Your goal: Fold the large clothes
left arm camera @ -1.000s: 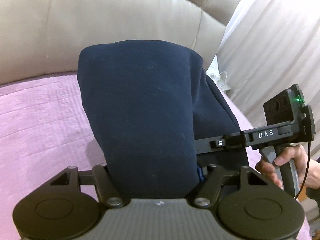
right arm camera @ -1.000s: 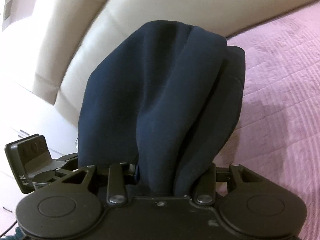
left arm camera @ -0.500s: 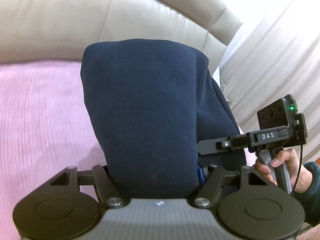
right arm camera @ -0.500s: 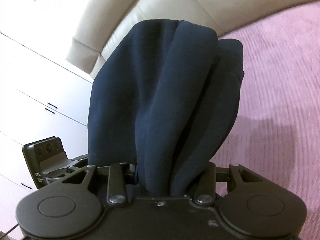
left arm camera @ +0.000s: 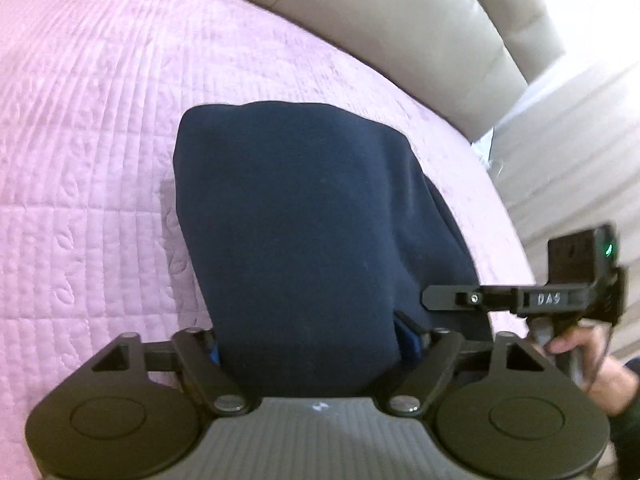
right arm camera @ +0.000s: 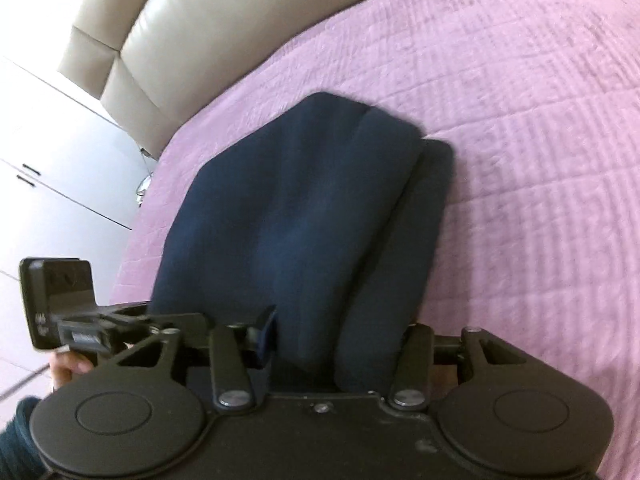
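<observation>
A folded navy garment (left arm camera: pixel 312 240) hangs bunched between two hand-held grippers above a bed spread with a quilted pink bedspread (left arm camera: pixel 88 152), near the bed's head edge by a cream padded headboard (left arm camera: pixel 420 28). The left gripper (left arm camera: pixel 312 344) pinches one end of the cloth between its blue-padded jaws. The right gripper (right arm camera: pixel 340 344) clamps the other end, the fabric filling its narrow gap. White cabinets (right arm camera: pixel 48 184) stand beyond the bed's corner; pale curtains (left arm camera: pixel 572 152) hang at its other side.
</observation>
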Motion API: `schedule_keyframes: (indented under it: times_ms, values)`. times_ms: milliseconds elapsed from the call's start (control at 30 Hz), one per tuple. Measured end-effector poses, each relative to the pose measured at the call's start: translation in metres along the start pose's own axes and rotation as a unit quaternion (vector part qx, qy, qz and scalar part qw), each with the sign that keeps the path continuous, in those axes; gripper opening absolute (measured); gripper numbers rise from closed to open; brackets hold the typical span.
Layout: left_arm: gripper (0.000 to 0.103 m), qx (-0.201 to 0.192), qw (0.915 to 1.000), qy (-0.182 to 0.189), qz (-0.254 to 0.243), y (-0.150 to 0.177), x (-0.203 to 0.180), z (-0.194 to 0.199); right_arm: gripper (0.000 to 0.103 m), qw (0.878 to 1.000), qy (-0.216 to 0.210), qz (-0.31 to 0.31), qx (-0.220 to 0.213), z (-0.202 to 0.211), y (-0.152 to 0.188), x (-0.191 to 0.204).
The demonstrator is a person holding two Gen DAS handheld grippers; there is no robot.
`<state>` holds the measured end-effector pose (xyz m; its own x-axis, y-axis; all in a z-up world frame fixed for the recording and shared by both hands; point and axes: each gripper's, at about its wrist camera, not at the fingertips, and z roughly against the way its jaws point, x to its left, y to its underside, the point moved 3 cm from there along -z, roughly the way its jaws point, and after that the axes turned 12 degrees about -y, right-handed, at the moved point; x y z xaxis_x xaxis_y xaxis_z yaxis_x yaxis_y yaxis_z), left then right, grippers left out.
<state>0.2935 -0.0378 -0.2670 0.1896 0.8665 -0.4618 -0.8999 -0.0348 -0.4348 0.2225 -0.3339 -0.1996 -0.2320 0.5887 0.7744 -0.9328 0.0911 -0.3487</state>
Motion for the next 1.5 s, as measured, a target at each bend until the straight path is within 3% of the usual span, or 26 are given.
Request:
schedule_keyframes:
  times_ms: [33,100,200,333,400,467,567,633,700,800,867,900,1067,1200,1267,1367,1500]
  values:
    - [0.086,-0.002,1.0,0.003,-0.006,-0.001,0.001,0.001,0.073,1.0,0.015,0.016,0.001,0.004,0.0,-0.005]
    - [0.095,-0.018,0.9985,-0.015,-0.05,0.0,0.005,0.005,0.08,0.998,0.043,0.052,0.009,0.008,0.005,-0.011]
    - [0.103,-0.039,0.9927,-0.037,-0.108,-0.006,-0.004,0.003,0.079,1.0,0.013,0.012,0.002,0.012,0.01,-0.034]
    - [0.103,-0.011,0.9964,-0.018,-0.082,-0.013,0.002,-0.002,0.079,0.999,0.033,0.037,0.011,0.021,0.0,-0.029]
    - [0.094,-0.015,0.9959,-0.02,-0.087,-0.014,-0.001,0.011,0.079,0.997,0.06,0.047,0.012,0.028,-0.008,-0.006]
    - [0.092,-0.015,0.9956,-0.027,-0.089,-0.019,-0.007,0.025,0.081,0.993,0.082,0.085,-0.007,0.037,-0.024,0.022]
    - [0.093,-0.045,0.9964,-0.052,-0.049,-0.033,-0.002,0.034,0.081,0.987,0.073,0.137,-0.052,0.044,-0.051,0.057]
    - [0.093,-0.075,0.9959,-0.048,-0.009,-0.047,0.008,0.037,0.082,0.985,0.077,0.155,-0.027,0.021,-0.068,0.067]
    - [0.095,-0.088,0.9944,-0.055,0.017,-0.059,0.014,0.031,0.082,0.979,0.1,0.175,0.009,-0.012,-0.076,0.065]
    - [0.097,-0.065,0.9913,-0.111,-0.028,-0.074,0.008,0.001,0.084,0.965,0.182,0.184,0.05,-0.052,-0.082,0.039]
    - [0.103,-0.069,0.9867,-0.134,-0.06,-0.069,0.006,-0.009,0.092,0.972,0.174,0.15,0.058,-0.059,-0.085,0.016]
    - [0.103,-0.071,0.9848,-0.143,-0.069,-0.066,0.006,-0.011,0.102,0.976,0.17,0.121,0.055,-0.058,-0.087,0.006]
    - [0.103,-0.054,0.9908,-0.124,-0.012,-0.064,0.023,-0.017,0.103,0.98,0.165,0.098,0.049,-0.052,-0.09,-0.011]
    - [0.103,-0.065,0.9822,-0.175,-0.017,-0.059,0.007,0.002,0.103,0.974,0.195,0.109,0.043,-0.04,-0.095,-0.004]
    - [0.1,-0.06,0.9788,-0.196,-0.008,-0.053,0.001,0.018,0.102,0.966,0.239,0.098,0.025,-0.023,-0.092,0.006]
    - [0.098,-0.045,0.966,-0.253,-0.027,-0.043,-0.012,0.051,0.102,0.959,0.261,0.111,0.004,0.012,-0.084,0.035]
    - [0.099,-0.044,0.9473,-0.31,-0.069,-0.03,-0.039,0.088,0.102,0.973,0.217,0.074,-0.001,0.05,-0.065,0.078]
